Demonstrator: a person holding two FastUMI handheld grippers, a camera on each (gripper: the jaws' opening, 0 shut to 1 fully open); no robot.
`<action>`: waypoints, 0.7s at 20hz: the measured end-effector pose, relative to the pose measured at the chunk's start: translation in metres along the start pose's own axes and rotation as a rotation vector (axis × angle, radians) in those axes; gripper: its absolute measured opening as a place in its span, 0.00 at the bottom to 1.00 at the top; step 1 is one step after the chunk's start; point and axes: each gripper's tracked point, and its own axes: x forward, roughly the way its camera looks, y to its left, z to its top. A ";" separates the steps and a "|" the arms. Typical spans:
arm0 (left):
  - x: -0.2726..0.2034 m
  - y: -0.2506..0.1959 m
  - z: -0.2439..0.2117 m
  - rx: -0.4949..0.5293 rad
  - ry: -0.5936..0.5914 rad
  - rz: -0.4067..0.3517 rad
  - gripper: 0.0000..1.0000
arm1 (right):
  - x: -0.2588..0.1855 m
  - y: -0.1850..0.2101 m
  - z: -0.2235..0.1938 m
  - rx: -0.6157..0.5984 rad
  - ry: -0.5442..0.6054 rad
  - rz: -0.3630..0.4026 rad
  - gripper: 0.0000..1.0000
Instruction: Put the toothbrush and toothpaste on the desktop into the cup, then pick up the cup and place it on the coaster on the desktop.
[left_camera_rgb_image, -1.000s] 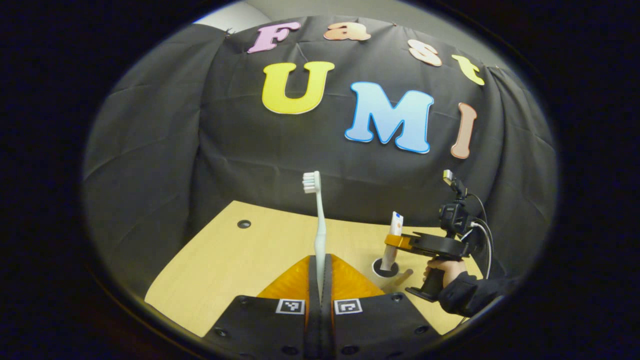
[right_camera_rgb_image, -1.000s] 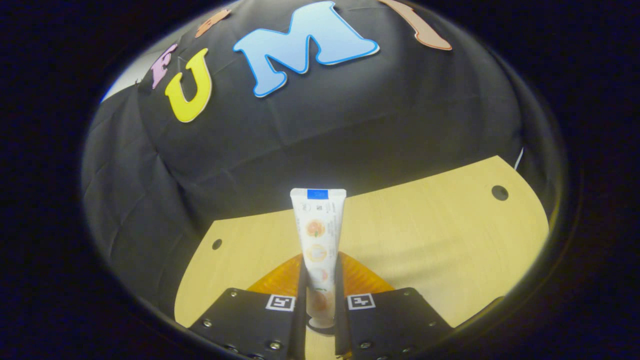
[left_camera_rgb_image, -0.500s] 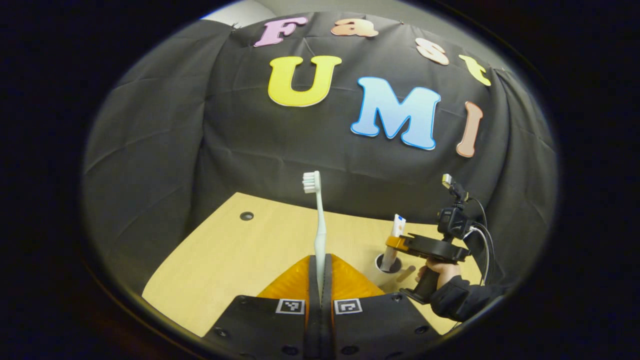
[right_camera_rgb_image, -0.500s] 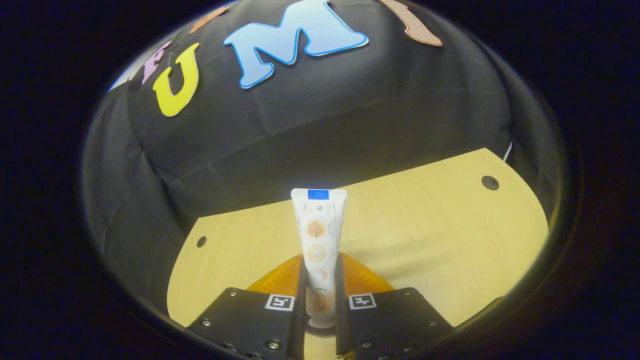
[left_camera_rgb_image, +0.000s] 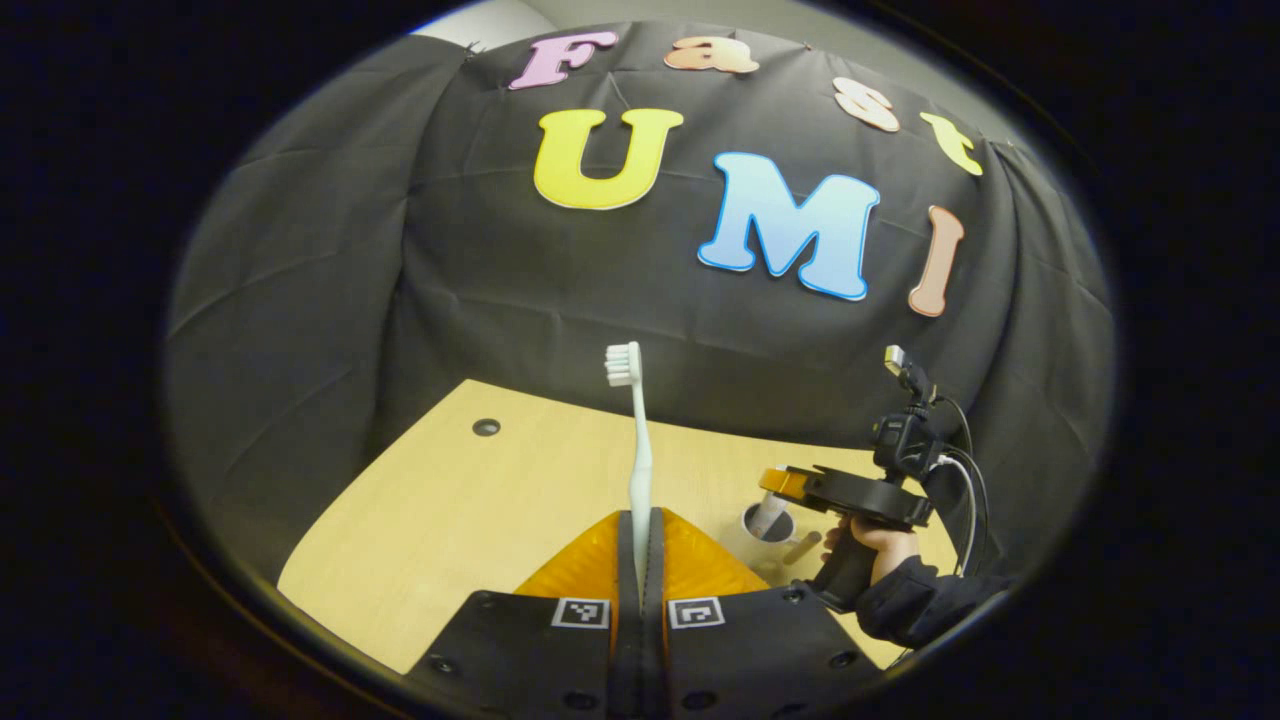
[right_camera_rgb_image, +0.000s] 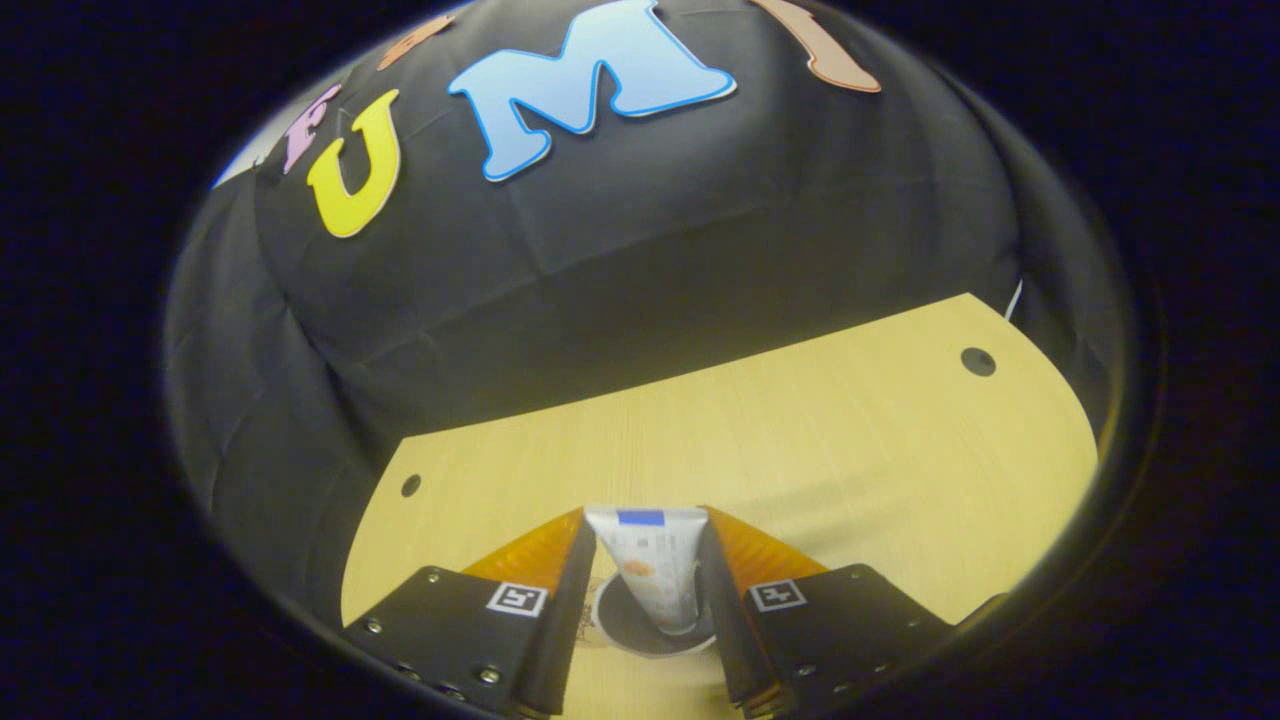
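Note:
My left gripper is shut on the lower handle of a pale toothbrush, which stands upright with its bristles on top, above the wooden desk. In the right gripper view, the white toothpaste tube stands in the white cup, crimped end up. My right gripper is open, its fingers spread on either side of the tube's top. The left gripper view shows that same right gripper, held by a hand, just over the cup at the desk's right.
A small tan object lies on the desk beside the cup; I cannot tell what it is. Round cable holes sit near the desk's back edge. The black cloth wall closes off the back.
The right gripper came down over the cup and opened, and the toothpaste tube slid down between its fingers into the cup. The left gripper still holds the toothbrush, hardly moved.

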 end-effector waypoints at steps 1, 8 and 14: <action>0.001 0.000 0.000 0.001 -0.004 -0.002 0.08 | -0.003 0.001 0.001 0.002 -0.004 0.003 0.58; -0.006 -0.012 0.007 0.023 -0.038 -0.033 0.07 | -0.038 0.003 0.042 0.054 -0.109 0.032 0.53; -0.003 -0.027 0.013 0.050 -0.061 -0.080 0.07 | -0.077 -0.017 0.070 0.074 -0.192 0.013 0.63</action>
